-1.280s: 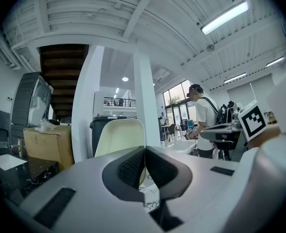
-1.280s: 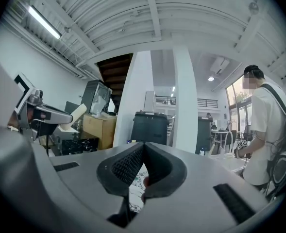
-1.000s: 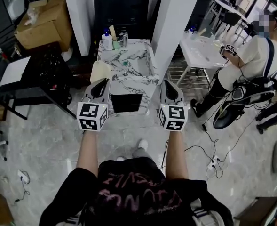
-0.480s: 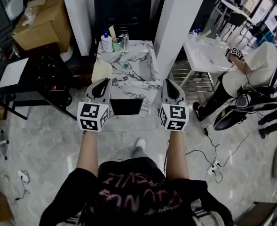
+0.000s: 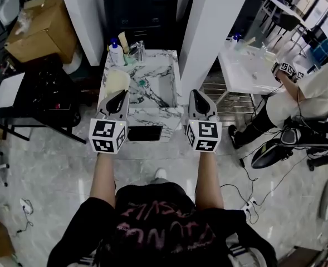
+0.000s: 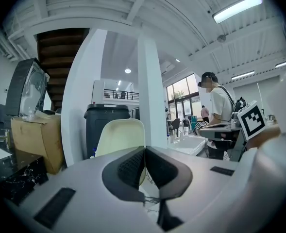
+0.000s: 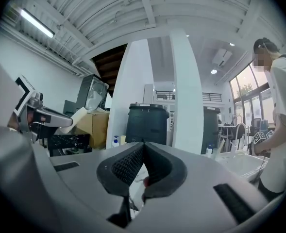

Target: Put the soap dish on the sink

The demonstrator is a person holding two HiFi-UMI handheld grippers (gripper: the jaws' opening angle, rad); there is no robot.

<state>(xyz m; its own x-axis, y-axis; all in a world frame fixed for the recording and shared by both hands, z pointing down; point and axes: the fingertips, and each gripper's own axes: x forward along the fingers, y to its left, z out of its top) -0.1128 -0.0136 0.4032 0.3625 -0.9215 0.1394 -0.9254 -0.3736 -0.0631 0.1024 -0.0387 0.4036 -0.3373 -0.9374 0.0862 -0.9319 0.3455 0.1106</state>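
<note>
A white marble sink (image 5: 166,113) with dark veins stands straight ahead in the head view. A cream soap dish (image 5: 117,82) hangs over the sink's left rim, and my left gripper (image 5: 120,95) is shut on its near edge. In the left gripper view the dish (image 6: 119,136) stands upright behind the jaws of the left gripper (image 6: 144,150), which are pressed together on it. My right gripper (image 5: 196,95) hovers over the sink's right front corner. In its own view the right gripper (image 7: 143,158) has its jaws closed and holds nothing.
A blue-capped bottle (image 5: 115,53) and a faucet (image 5: 140,50) stand at the sink's back. A white pillar (image 5: 211,32) rises at its right, a black table (image 5: 47,88) and cardboard box (image 5: 38,26) at its left. A person (image 5: 314,93) stands by a white table (image 5: 247,65); cables cross the floor.
Both grippers and the held dish have come closer to the sink, now over its front part. The person at the right has shifted further right.
</note>
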